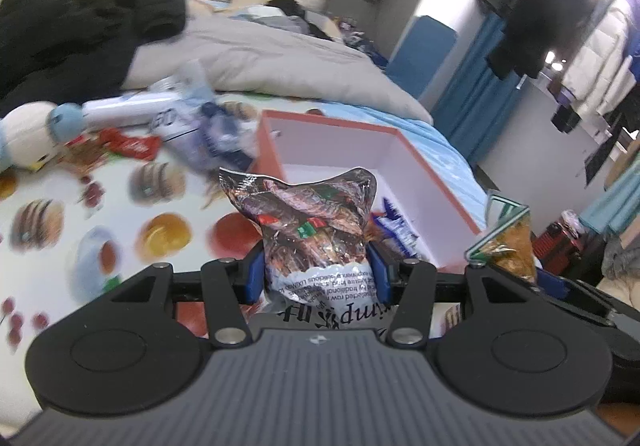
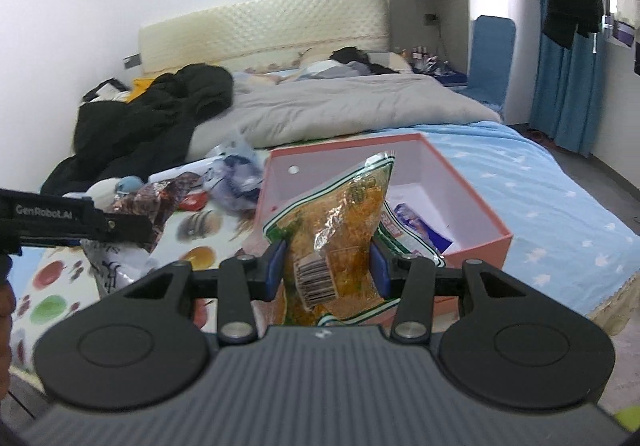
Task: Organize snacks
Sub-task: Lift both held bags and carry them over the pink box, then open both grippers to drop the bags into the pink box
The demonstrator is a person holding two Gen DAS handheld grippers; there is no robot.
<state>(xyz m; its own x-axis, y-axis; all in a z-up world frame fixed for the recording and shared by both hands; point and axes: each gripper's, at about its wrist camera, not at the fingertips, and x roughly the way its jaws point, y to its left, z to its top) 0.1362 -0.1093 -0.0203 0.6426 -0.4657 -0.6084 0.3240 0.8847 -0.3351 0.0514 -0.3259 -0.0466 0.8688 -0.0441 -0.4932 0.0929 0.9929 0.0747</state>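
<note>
We hold our left gripper [image 1: 316, 266] low in the frame's centre, blue pads clamped on a brown snack packet [image 1: 316, 230], while our right gripper [image 2: 329, 266] likewise pinches an orange snack bag [image 2: 336, 222].

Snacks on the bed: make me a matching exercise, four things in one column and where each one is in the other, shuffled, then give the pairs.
Things:
1. brown foil packet
2. orange snack bag
3. blue and white packet
4. red wrapper

Places:
A. lying inside the pink box
B. clamped in the left tool
C. loose on the fruit-print sheet near the plush toy
D. clamped in the right tool

Pairs: 1-B, 2-D, 3-A, 4-C
</note>
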